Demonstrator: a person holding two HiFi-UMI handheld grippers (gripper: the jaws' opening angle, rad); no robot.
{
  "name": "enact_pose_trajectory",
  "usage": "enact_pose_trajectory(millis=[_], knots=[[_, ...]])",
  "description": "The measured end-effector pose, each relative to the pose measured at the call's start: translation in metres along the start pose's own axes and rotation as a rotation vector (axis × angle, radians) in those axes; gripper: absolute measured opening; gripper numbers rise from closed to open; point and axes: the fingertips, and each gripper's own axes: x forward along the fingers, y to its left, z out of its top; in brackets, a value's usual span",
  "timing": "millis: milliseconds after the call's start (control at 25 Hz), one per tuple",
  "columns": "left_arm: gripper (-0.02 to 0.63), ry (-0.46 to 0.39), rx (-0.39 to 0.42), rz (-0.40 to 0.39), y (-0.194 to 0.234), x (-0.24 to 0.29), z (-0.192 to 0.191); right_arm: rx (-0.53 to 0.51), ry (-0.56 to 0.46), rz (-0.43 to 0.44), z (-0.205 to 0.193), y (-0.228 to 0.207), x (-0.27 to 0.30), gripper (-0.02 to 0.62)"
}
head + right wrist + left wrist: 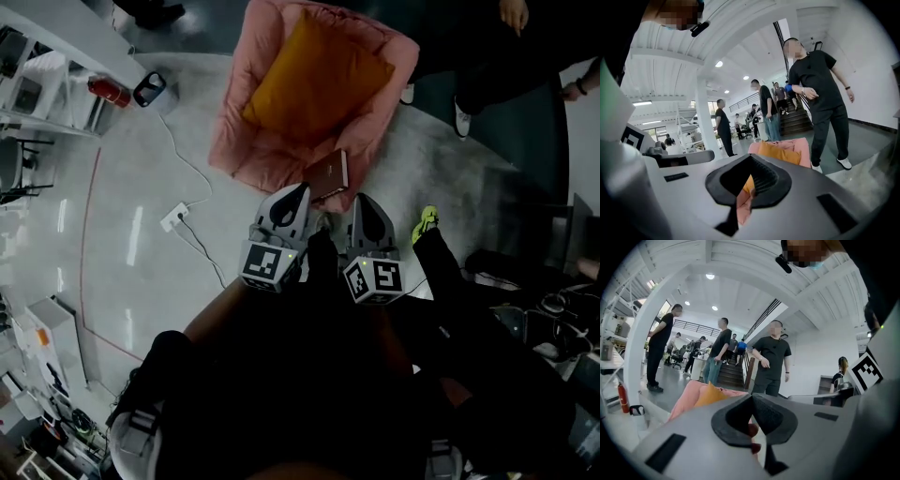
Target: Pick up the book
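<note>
A brown book (328,175) lies on the front edge of a pink armchair (267,159), just below an orange cushion (314,80). My left gripper (298,190) hangs beside the book's near left corner, its jaws closed tip to tip with nothing in them. My right gripper (361,200) sits just right of the book's near end, also shut and empty. In the left gripper view the closed jaws (752,395) point at the armchair (689,397). The right gripper view has its shut jaws (751,157) before the cushion (780,152).
A white power strip (174,217) with cables lies on the floor left of the chair. A red fire extinguisher (108,91) stands by shelving at far left. Several people stand beyond the chair near a staircase (729,373). A bright green shoe (425,223) is at right.
</note>
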Motion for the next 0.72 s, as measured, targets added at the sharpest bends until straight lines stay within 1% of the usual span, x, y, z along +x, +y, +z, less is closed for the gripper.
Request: enact_pose_trajectory(millis=[120, 280, 560, 640, 720], knots=[[0.008, 0.02, -0.007, 0.002, 0.002, 0.011, -0.008, 0.012, 0.016, -0.003, -0.004, -0.009, 0.01, 0.002], [0.008, 0.04, 0.015, 0.009, 0.009, 0.023, -0.008, 0.02, 0.048, 0.002, -0.01, -0.017, 0.026, 0.002], [0.008, 0.07, 0.002, 0.014, 0.017, 0.048, -0.021, 0.052, 0.089, -0.029, -0.03, -0.039, 0.046, 0.002], [0.008, 0.073, -0.014, 0.012, 0.019, 0.054, -0.029, 0.058, 0.104, -0.035, -0.038, -0.045, 0.052, 0.002], [0.008, 0.089, -0.012, 0.011, 0.02, 0.058, -0.036, 0.061, 0.118, -0.042, -0.044, -0.051, 0.058, 0.002]])
